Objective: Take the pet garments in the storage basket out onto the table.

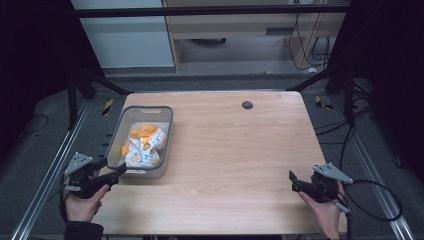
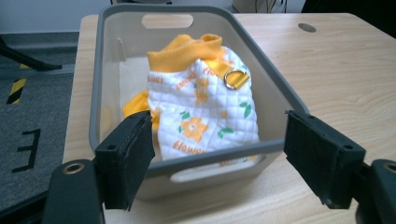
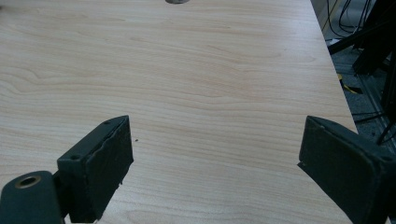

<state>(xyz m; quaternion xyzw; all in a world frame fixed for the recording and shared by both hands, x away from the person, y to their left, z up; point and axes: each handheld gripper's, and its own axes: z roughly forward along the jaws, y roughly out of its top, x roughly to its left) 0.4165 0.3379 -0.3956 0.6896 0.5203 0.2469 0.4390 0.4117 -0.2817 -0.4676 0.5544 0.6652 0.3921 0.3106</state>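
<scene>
High view: grey bin [image 1: 167, 131] w/ white-orange quilted garment [image 1: 143, 146] at worktop [image 1: 235, 150] left; left tool [image 1: 116, 174] near bin's front corner, right tool [image 1: 291, 181] at right edge.
Left gripper view: jaws wide apart, just before bin rim.
Right gripper view: jaws spread over bare wood.

A pale wooden bench [image 1: 235, 165] stood on a grey carpeted floor [image 1: 45, 150], with a round dark cable hole [image 1: 247, 105] near its far edge. Metal rails [image 1: 50, 170] ran along both sides. Beyond stood light wooden furniture [image 1: 240, 30], a white panel [image 1: 122, 35] and black cables [image 1: 320, 45].
</scene>
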